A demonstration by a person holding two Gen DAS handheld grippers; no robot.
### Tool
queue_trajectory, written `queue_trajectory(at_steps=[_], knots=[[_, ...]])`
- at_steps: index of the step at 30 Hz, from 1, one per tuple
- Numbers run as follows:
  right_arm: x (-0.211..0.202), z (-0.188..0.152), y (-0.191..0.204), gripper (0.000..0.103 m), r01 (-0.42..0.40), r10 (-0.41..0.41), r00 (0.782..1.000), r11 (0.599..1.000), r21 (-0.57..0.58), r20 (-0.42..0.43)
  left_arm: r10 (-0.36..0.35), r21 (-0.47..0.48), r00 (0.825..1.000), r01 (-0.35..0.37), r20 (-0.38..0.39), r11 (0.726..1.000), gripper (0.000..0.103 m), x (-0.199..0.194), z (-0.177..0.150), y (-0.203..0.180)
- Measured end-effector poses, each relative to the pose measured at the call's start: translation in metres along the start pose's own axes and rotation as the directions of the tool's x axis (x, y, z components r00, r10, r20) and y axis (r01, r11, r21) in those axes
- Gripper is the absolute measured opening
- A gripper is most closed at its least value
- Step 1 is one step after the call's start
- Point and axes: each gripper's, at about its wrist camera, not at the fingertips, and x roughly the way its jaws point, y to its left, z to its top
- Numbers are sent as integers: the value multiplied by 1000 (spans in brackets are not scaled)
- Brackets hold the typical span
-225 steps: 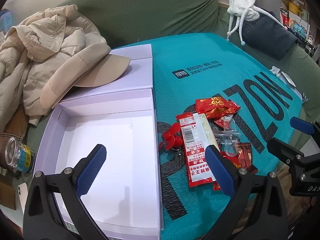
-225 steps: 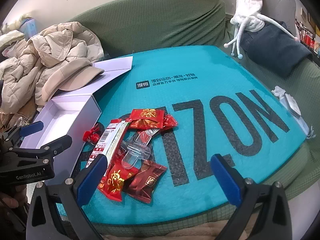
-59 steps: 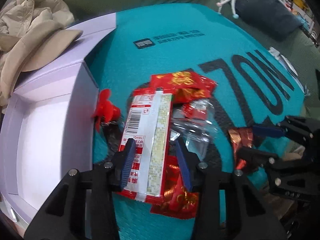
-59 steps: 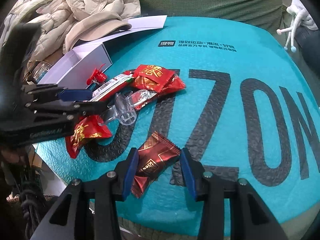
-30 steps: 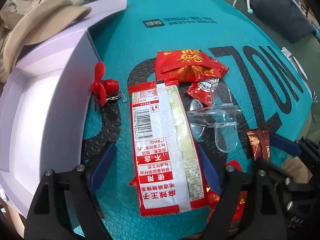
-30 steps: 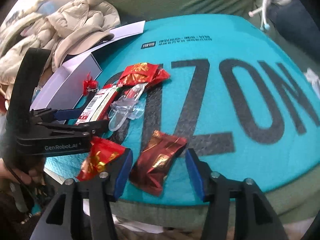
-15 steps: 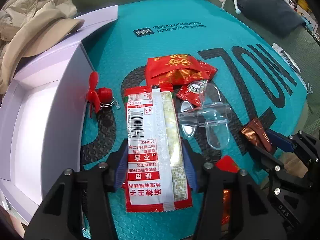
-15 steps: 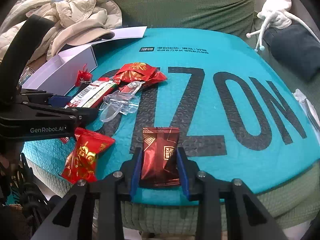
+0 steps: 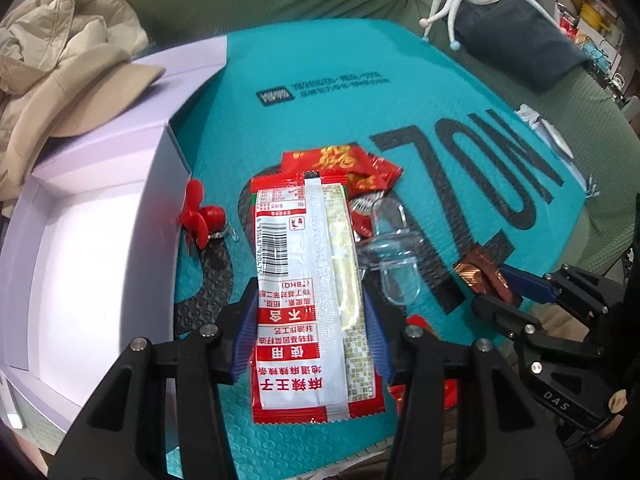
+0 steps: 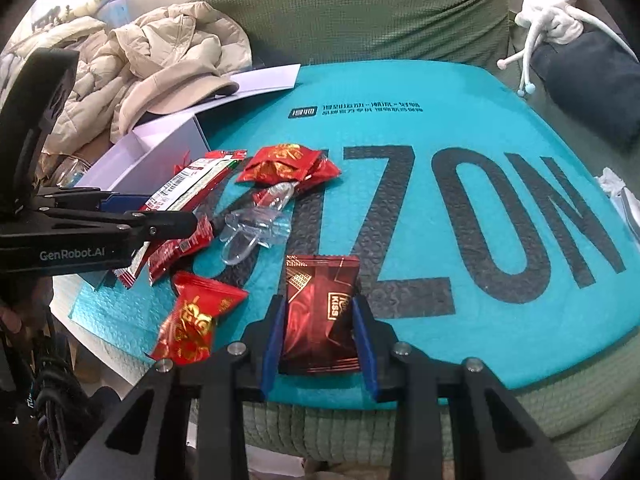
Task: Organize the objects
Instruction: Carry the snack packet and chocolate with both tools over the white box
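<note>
Teal mat [image 10: 460, 92] on sofa: left tongs [image 9: 308, 332] clamping long red-and-white snack sachet [image 9: 306, 280], right tongs [image 10: 318, 332] clamping dark-red foil candy packet [image 10: 320, 312]; carrying both level toward open white cardboard box [image 9: 92, 264] left of them.

Both views are evenly and softly lit, with only faint shadows cast. Glare is seen on the long red-and-white packet [image 9: 306, 292] and inside the white box [image 9: 92, 276]. Strong fisheye bending and dark vignetted corners are present; the far background is slightly softened.
</note>
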Motion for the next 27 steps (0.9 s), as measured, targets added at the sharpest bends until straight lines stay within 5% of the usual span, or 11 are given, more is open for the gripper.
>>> queue_trajectory(at_steps=[27], knots=[[-32,20,27,33,63,-67,995,996,70,67,-55,151,997,47,49,987,46,-35,27,9]])
